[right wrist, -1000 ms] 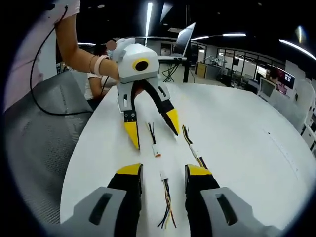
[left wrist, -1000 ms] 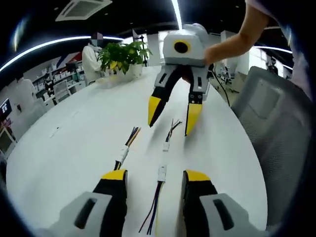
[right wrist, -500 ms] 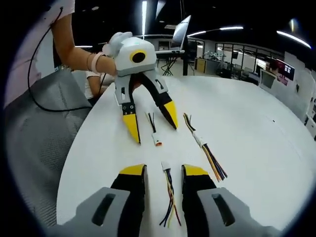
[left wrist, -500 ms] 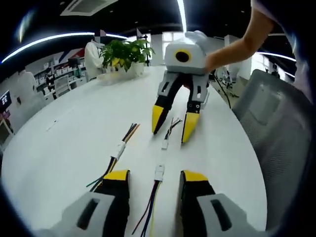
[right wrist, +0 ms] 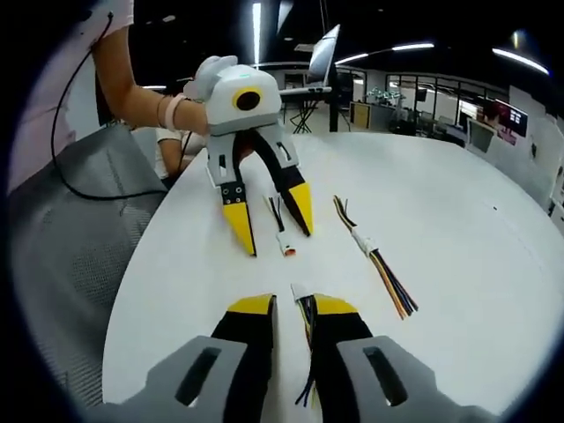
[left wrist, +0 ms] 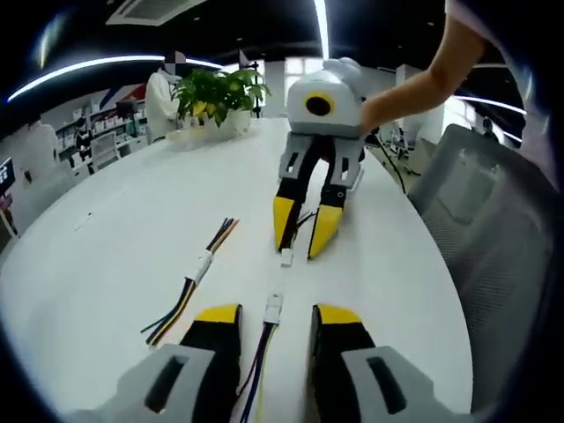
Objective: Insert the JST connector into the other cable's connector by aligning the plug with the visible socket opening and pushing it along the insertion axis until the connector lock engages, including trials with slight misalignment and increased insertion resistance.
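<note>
Both grippers, left (left wrist: 274,319) and right (right wrist: 293,306), spread over cables on desk (left wrist: 115,247); plug (left wrist: 274,302) and socket (right wrist: 286,246) may slip sideways w/ off-centre pinch.

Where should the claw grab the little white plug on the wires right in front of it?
Grip the wires just behind the white plug, not the plug's tip. It lies flat on the table, pointing away toward the other connector, so the left gripper should come straight down, one of its fingers on each side. That probably leaves the plug's front end free to slide in.
</note>
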`<action>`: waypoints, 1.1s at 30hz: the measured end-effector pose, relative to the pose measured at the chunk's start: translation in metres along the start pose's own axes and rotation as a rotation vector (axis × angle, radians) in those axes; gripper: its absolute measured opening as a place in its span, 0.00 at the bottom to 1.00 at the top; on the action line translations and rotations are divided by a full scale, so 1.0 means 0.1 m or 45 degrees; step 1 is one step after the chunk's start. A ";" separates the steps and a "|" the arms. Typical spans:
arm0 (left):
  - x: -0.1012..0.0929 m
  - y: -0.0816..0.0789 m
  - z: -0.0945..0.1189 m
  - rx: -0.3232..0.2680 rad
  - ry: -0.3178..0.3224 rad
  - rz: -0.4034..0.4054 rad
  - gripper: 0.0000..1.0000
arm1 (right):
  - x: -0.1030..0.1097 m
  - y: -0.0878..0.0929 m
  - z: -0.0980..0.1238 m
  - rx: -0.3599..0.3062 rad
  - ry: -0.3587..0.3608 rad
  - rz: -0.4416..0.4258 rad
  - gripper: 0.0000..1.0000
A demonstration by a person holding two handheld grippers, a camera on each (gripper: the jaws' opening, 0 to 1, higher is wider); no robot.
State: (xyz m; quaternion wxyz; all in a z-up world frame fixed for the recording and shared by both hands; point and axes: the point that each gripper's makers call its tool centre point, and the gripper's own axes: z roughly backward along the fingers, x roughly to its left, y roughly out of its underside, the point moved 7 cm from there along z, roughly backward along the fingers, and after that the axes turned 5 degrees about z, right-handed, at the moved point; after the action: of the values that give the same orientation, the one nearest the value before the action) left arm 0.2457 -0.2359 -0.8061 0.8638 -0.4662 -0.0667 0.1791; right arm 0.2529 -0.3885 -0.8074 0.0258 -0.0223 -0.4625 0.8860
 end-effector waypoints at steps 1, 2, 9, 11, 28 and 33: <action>0.00 0.00 0.00 -0.001 -0.001 -0.008 0.25 | 0.00 0.00 0.00 -0.001 0.003 0.001 0.11; 0.00 0.00 0.00 0.000 0.003 -0.017 0.24 | 0.00 0.00 0.00 0.000 0.009 0.003 0.10; -0.02 0.01 -0.02 -0.010 0.047 -0.040 0.16 | 0.01 -0.01 -0.01 -0.006 0.011 0.008 0.08; -0.02 0.01 -0.02 -0.011 0.049 -0.036 0.16 | 0.01 -0.01 -0.01 -0.010 0.011 0.009 0.08; -0.05 0.02 -0.06 -0.032 0.098 -0.050 0.05 | 0.01 -0.01 -0.03 -0.026 0.002 0.022 0.05; -0.06 0.02 -0.07 -0.034 0.109 -0.062 0.00 | 0.01 -0.02 -0.04 -0.030 -0.003 0.031 0.05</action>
State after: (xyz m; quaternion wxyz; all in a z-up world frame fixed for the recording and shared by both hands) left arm 0.2422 -0.2428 -0.8116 0.8637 -0.4830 -0.0436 0.1370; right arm 0.2524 -0.3844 -0.8081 0.0143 -0.0272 -0.4728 0.8806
